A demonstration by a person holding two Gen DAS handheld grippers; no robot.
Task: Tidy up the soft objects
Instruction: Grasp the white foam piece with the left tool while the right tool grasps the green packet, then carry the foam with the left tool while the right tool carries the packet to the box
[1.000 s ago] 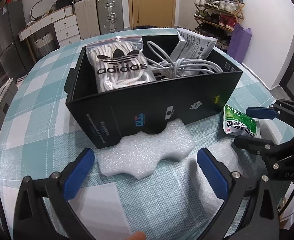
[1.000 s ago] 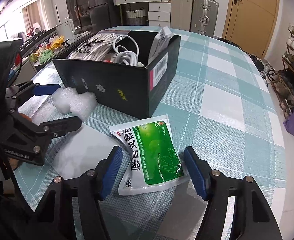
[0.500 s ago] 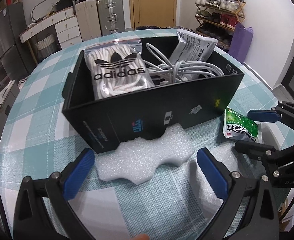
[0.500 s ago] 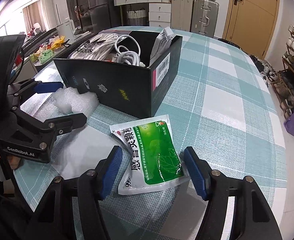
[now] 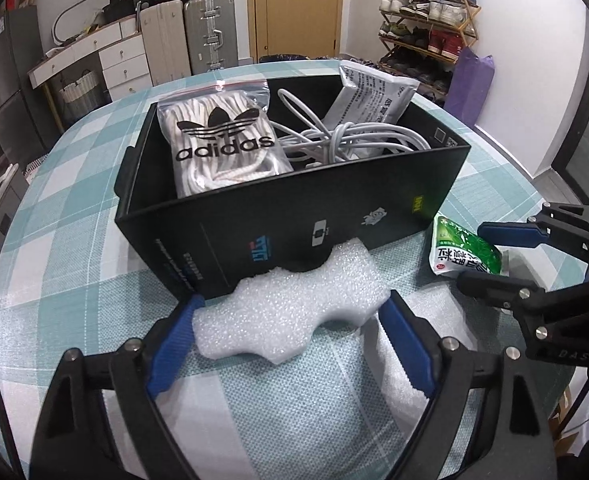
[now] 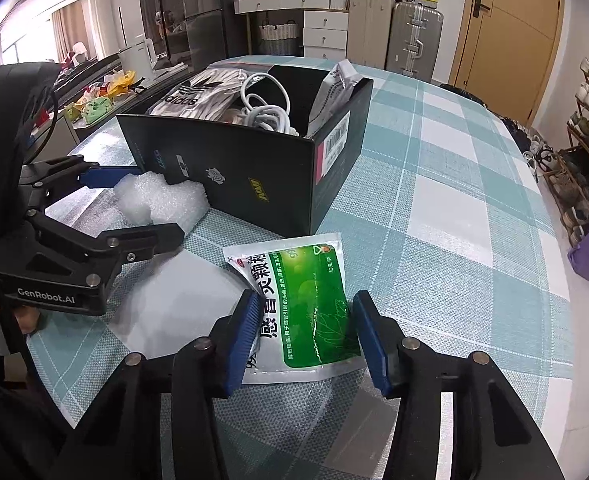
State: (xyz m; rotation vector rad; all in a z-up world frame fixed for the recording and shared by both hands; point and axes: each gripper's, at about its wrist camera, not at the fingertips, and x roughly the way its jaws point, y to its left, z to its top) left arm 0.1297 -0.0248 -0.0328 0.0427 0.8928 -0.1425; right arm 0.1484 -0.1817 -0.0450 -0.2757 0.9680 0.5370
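A white foam piece (image 5: 294, 312) lies on the checked tablecloth against the front wall of a black box (image 5: 334, 216). My left gripper (image 5: 293, 297) straddles the foam. Its jaws are closing, and the blue pads (image 5: 174, 344) just touch the foam's two ends without denting it. To the right of the box lies a green and white packet (image 6: 310, 300). The jaws of my right gripper (image 6: 304, 296) are closing on it, and the pads (image 6: 242, 336) press on its side edges. The left edge of the packet buckles a little. Inside the box are an adidas bag (image 5: 222, 140), a coiled white cable (image 5: 346, 136) and a white packet (image 5: 374, 96).
The round table (image 6: 454, 184) has open cloth to the right of the box. The two grippers sit close side by side at the table's near edge. Suitcases (image 5: 210, 28), drawers and a shoe rack (image 5: 426, 12) stand beyond the table.
Both pairs of jaws have narrowed. The left pads came in to the foam's ends. The right pads closed onto the packet's edges. Neither hand has shifted.
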